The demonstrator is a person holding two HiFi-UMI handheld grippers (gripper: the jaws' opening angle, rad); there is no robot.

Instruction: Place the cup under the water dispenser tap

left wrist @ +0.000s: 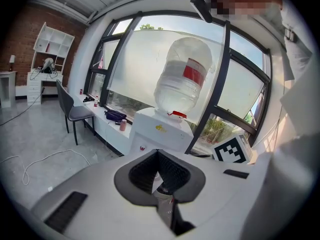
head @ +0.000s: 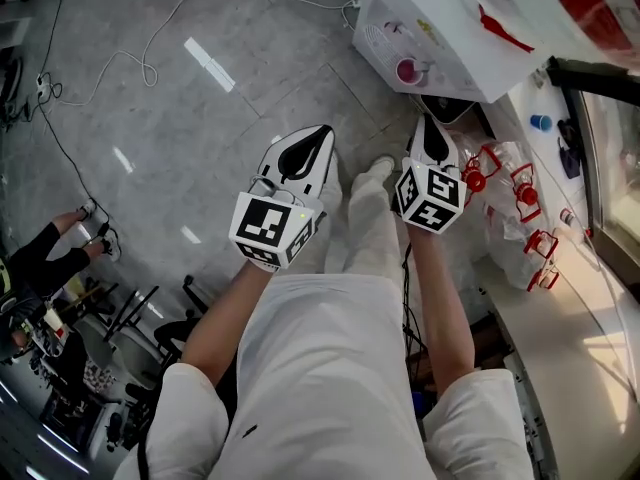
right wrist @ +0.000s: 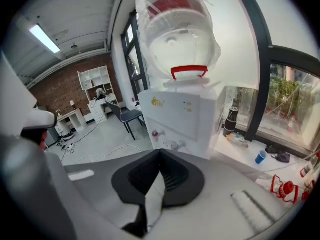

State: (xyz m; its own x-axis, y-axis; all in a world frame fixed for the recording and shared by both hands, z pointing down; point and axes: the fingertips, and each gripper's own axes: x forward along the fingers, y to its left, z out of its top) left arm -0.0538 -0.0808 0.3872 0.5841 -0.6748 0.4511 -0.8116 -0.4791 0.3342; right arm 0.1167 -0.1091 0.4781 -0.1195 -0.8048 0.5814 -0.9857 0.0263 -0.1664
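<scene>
Both the left gripper [head: 318,136] and the right gripper [head: 428,126] were found with jaws pressed together on nothing, aimed toward the water dispenser [head: 440,28]. The blue cup [head: 540,122] was seen upright on the white counter [head: 590,368], to the right of the dispenser and ahead-right of the right gripper. That gripper was judged the nearer, and the taps [right wrist: 176,145] lay to the cup's left.

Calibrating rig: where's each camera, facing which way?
Head view: on the head, facing steeply down at floor; shows forearms, legs, left gripper, right gripper.
Left gripper view: on left gripper, along its shut jaws toward water dispenser; right gripper's marker cube, white clothing at right.
Right gripper view: on right gripper, along shut jaws toward dispenser taps; body not clearly shown.
Shared: all three show the dispenser.
</scene>
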